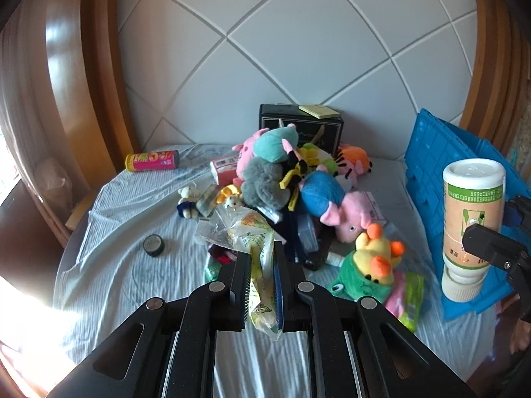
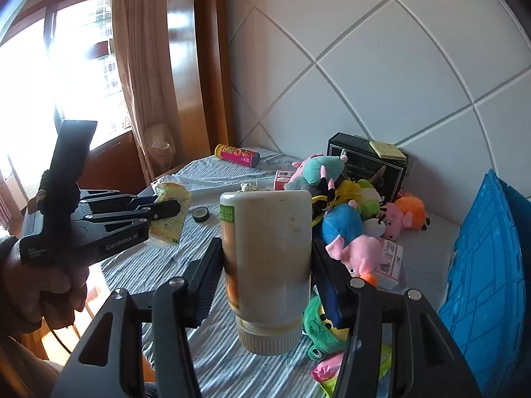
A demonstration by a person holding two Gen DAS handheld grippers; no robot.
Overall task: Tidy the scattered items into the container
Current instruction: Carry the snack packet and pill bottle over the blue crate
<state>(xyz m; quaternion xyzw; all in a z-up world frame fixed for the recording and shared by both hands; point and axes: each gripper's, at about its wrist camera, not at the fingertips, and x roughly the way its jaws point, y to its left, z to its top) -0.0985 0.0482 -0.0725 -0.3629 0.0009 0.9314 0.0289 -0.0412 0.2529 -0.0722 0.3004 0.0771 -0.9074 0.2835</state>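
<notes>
Left gripper [image 1: 262, 285] clamps a crinkly snack bag [image 1: 255, 232], right gripper [image 2: 265, 265] grips an upside-down bottle [image 2: 267, 258]; the toy pile [image 1: 298, 192] beside the blue crate [image 1: 441, 179] remains unsorted.
</notes>
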